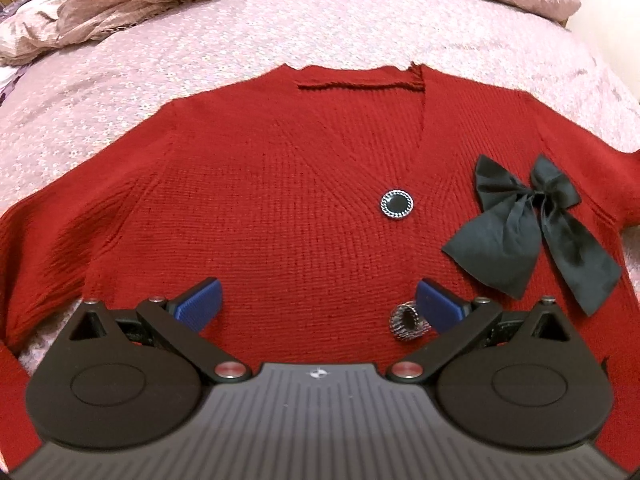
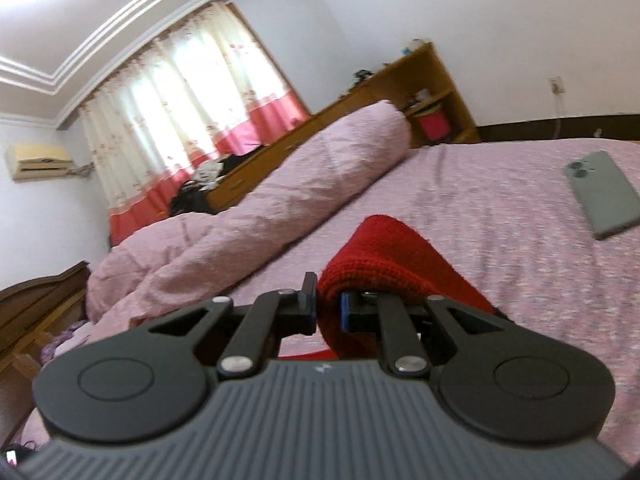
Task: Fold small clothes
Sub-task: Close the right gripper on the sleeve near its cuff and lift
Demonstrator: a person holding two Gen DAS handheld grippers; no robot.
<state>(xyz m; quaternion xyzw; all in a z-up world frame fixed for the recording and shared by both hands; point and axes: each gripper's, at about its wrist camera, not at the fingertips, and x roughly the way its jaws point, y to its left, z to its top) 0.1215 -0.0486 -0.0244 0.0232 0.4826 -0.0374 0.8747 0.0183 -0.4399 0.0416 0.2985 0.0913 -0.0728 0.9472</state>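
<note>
Red cardigan (image 1: pixel 248 200) lying flat, front up, on pink bedsheet (image 1: pixel 200 56); neckline far, hem near.

Left gripper (image 1: pixel 318 306) hovering over lower front, jaws standing wide, gripping nothing; one button (image 1: pixel 408 322) just beside its right finger.

Right gripper (image 2: pixel 328 310) pinching red knit fold (image 2: pixel 384 256), jaws narrow, cloth lifting off bed.

Judgement: sleeve at right side being carried; fold must be going across body, toward left gripper. Phone (image 2: pixel 602 198) lying well apart.
</note>
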